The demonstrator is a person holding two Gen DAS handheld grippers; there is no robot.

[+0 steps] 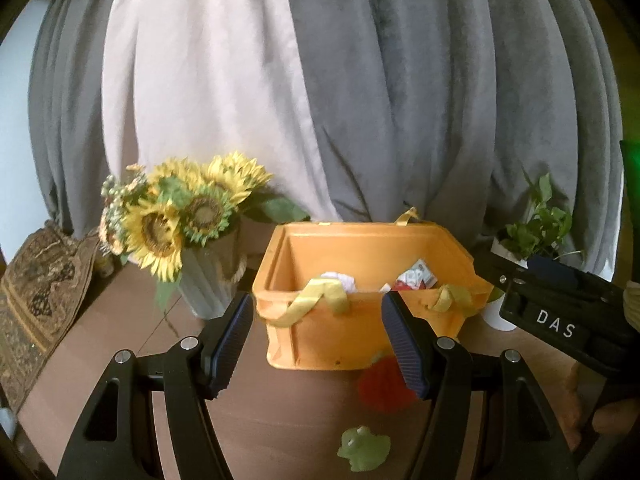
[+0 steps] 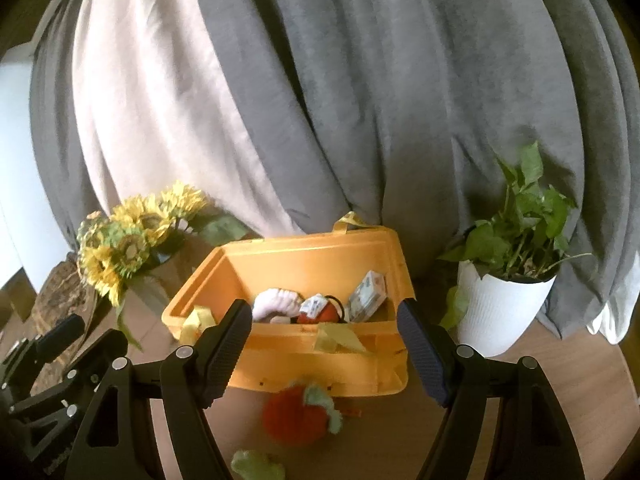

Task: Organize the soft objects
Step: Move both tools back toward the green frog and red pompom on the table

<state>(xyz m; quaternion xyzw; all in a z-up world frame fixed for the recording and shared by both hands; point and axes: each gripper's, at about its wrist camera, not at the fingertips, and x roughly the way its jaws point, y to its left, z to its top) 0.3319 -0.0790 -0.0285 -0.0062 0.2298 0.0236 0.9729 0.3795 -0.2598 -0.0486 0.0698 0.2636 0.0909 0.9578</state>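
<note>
Both jaws are standing wide open, holding nothing: left gripper [image 1: 318,344] and right gripper [image 2: 324,350] are facing the orange bin [image 2: 316,364], red toy [image 2: 296,416] lying below between them.

An orange plastic bin [image 2: 320,364] stands upright and open-topped on the brown table [image 2: 560,392], with yellow ribbon handles [image 1: 320,300] drooping over its near rim and another loop [image 2: 352,220] at its far rim. Inside the bin lie a white plush piece [image 2: 276,302], a red-and-white ball toy [image 2: 320,310] beside it, and a pale printed packet [image 2: 368,296] leaning against the bin's right inner wall. Just in front of the bin's near wall, touching or almost touching it, lies a red plush strawberry with a green leafy top [image 2: 296,416]. Nearer still, apart from the bin, lies a light green frog toy [image 1: 362,448].
</note>
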